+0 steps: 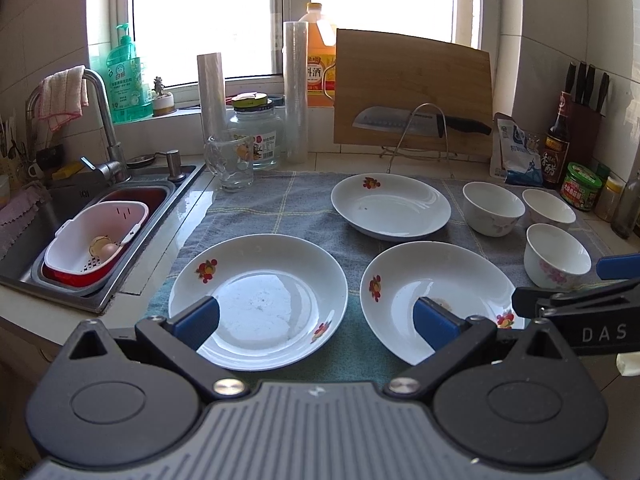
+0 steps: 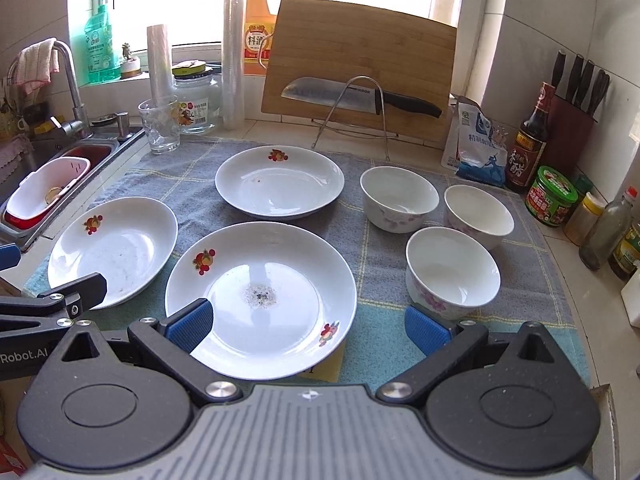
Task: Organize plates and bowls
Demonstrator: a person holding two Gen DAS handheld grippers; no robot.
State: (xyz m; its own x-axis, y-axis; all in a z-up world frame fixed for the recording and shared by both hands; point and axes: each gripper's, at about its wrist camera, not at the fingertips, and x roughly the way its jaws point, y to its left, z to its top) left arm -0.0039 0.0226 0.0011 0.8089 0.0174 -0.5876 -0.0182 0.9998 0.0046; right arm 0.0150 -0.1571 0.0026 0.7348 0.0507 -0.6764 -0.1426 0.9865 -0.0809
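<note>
White porcelain plates with fruit prints lie nearest on the grey checked cloth (image 2: 360, 216) over my table: one (image 2: 260, 300) holds grey crumbs, one (image 1: 258, 300) looks empty. Beyond sit a third plate (image 2: 280, 180) and three floral bowls (image 2: 452, 268). My left gripper (image 1: 316, 318) and right gripper (image 2: 308, 324) hover with jaws wide, holding nothing.

Daylight glares through the window (image 1: 200, 16). White tiled walls (image 1: 560, 20) flank it, a steel sink (image 1: 36, 236) sits below-left, and a tiled desk (image 2: 592, 276) lies beneath.
</note>
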